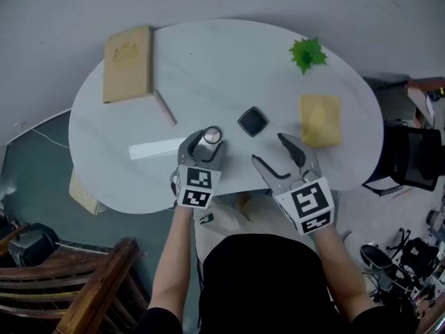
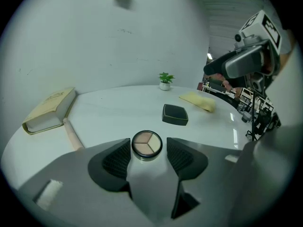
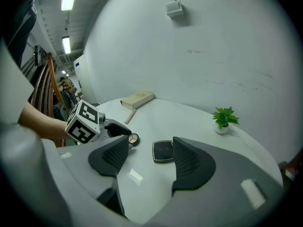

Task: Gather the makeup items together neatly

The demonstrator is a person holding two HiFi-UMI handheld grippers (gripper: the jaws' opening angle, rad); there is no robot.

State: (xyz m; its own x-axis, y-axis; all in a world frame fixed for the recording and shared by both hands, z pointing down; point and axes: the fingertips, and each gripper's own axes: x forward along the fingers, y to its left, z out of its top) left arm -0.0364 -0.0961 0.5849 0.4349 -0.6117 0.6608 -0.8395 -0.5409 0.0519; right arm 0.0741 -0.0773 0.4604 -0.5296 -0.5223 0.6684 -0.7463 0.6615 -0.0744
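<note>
Round eyeshadow compact (image 2: 147, 144) sits on worktop (image 1: 208, 68), near side, between pads of your left claw (image 1: 207, 143); claw released, not pinching. Black square compact (image 1: 252, 121) just right of it. Your right claw (image 1: 267, 148) released, empty.

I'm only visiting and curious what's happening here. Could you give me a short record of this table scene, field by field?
Surface: white table
Left tool: open, with a round eyeshadow palette between its jaws, not gripped
Right tool: open, empty, near the black square compact
Makeup layout: palette and compact lie close together, not touching
Other things: tan book, pink stick by the book's corner, yellow cloth, small green plant
</note>
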